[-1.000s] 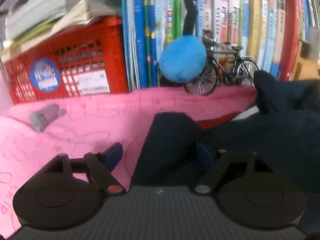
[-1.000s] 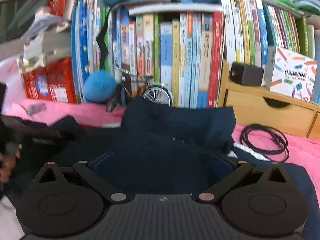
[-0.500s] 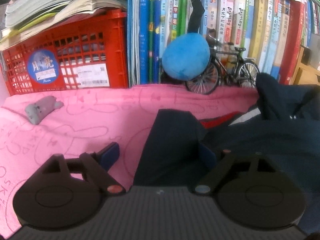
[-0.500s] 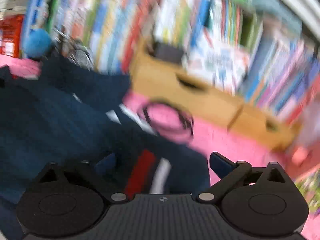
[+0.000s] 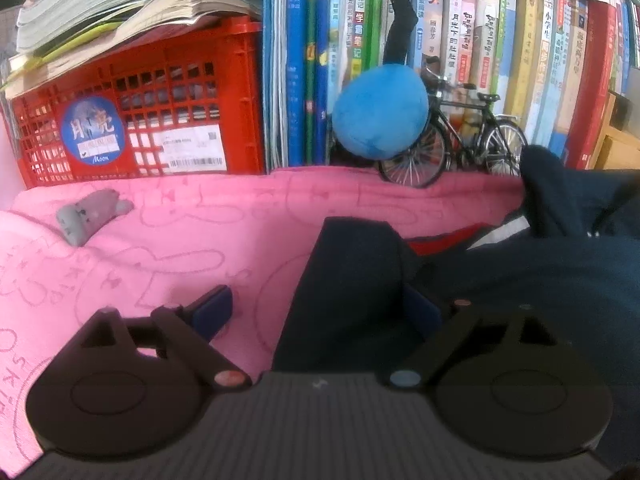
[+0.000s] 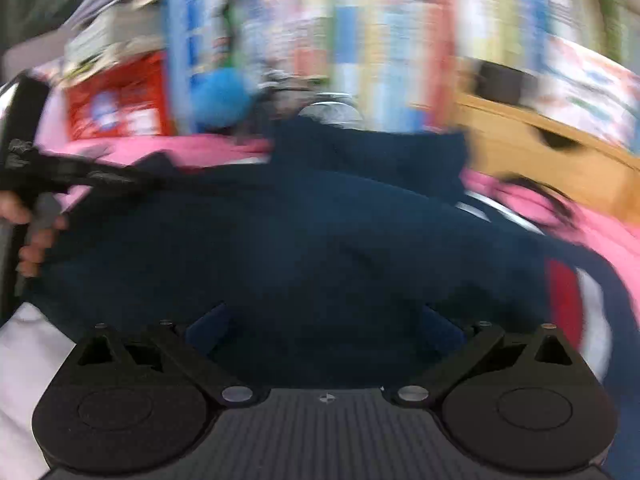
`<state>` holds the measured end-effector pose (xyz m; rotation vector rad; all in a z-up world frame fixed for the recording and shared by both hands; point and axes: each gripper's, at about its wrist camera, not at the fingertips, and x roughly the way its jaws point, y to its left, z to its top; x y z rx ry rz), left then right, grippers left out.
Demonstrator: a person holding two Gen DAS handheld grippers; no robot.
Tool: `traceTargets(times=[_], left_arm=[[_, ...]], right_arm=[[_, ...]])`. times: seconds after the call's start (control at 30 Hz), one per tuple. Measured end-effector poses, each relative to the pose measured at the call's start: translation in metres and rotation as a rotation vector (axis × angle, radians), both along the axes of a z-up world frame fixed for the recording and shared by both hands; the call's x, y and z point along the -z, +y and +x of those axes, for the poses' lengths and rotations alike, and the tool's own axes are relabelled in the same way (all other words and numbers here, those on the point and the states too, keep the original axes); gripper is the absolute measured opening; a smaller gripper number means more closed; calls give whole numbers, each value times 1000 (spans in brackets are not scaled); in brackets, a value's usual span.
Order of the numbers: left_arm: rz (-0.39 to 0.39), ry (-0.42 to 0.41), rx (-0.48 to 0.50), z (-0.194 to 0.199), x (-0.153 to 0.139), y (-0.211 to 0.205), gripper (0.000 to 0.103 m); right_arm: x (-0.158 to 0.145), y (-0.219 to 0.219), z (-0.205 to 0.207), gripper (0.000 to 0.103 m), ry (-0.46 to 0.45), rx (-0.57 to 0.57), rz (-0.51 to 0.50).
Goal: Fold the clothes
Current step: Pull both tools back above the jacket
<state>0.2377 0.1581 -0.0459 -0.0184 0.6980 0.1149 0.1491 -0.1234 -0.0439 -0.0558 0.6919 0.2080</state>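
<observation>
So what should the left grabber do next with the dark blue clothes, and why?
Probably lift the left gripper back and away. Its jaws are opening, and the folded navy garment flap lies flat on the pink blanket between the fingers, pressed by neither pad. The flap looks placed, so pulling clear gently should avoid dragging it. The right gripper view is blurred, over the same garment.

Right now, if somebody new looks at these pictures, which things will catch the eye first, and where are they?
First the dark navy garment, spread over the pink blanket and filling the right side. Behind it, a blue plush ball hangs before the upright books, beside a toy bicycle. A red crate stands at the far left.
</observation>
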Motion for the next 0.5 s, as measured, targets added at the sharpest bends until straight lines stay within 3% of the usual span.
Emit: traceTargets(times=[0.03,0.07,0.1,0.17,0.23,0.27,0.4,0.5], left_arm=[[5,0,-2,0,0,-1,96],[8,-1,-6,0,0,-1,96],[11,-3,-11,0,-1,-2,96],[45,-47,-57,-10,-5,-4,90],[105,-149,-120,-42,-20,-11,84],[97,-170,-107,-58,-28,-15,84],[-30,-191,145,-144,-56,-34,86],[3,-182,287,-203,-50,-61,88]], right_arm=[[-1,-11,-5,88,-7,20,8],[-1,-23,-10,70,-14,41,16],[-4,-28,-16,64,-28,61,8],[-14,-22,-34,67,-75,100,-53],[-29,-16,-61,82,-158,92,-55],[-37,-14,-77,89,-205,74,-38],[-54,-4,-124,90,-194,-5,42],[-55,7,-159,91,-148,-82,94]])
